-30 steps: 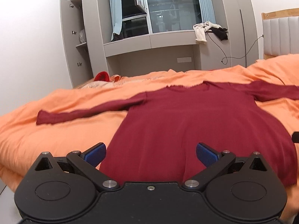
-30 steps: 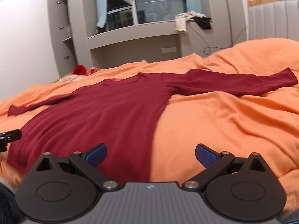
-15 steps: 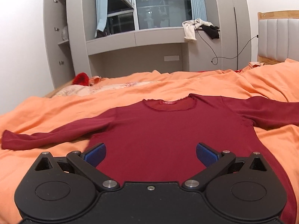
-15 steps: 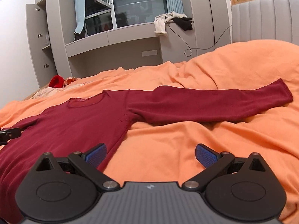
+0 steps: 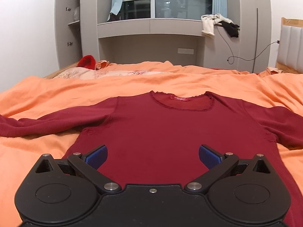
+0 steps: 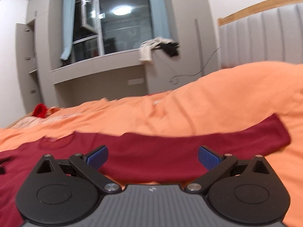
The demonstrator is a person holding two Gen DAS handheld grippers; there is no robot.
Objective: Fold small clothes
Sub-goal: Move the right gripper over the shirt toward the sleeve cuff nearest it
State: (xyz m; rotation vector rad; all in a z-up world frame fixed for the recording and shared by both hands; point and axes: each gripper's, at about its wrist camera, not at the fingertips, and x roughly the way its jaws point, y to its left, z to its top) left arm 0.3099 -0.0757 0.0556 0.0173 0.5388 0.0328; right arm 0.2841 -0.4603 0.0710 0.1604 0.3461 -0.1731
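A dark red long-sleeved top (image 5: 161,128) lies flat, front up, on the orange bedcover (image 5: 56,98), neckline away from me and both sleeves spread out sideways. My left gripper (image 5: 153,156) hovers over the middle of its body, open, blue pads wide apart with nothing between them. In the right wrist view the top's right sleeve (image 6: 189,147) stretches across the cover to its cuff (image 6: 278,132). My right gripper (image 6: 152,156) is open just above that sleeve, holding nothing. The hem is hidden under the gripper bodies.
Grey built-in shelving with a window (image 5: 170,0) stands behind the bed, with white and black clothes (image 5: 217,24) draped on its ledge. A red item (image 5: 86,61) and pale bedding lie at the far left. A padded headboard (image 6: 265,37) rises on the right.
Both grippers moved forward from the hem end toward the neckline. The left one is now over the chest, the right one swung right over the sleeve. Both stayed open.
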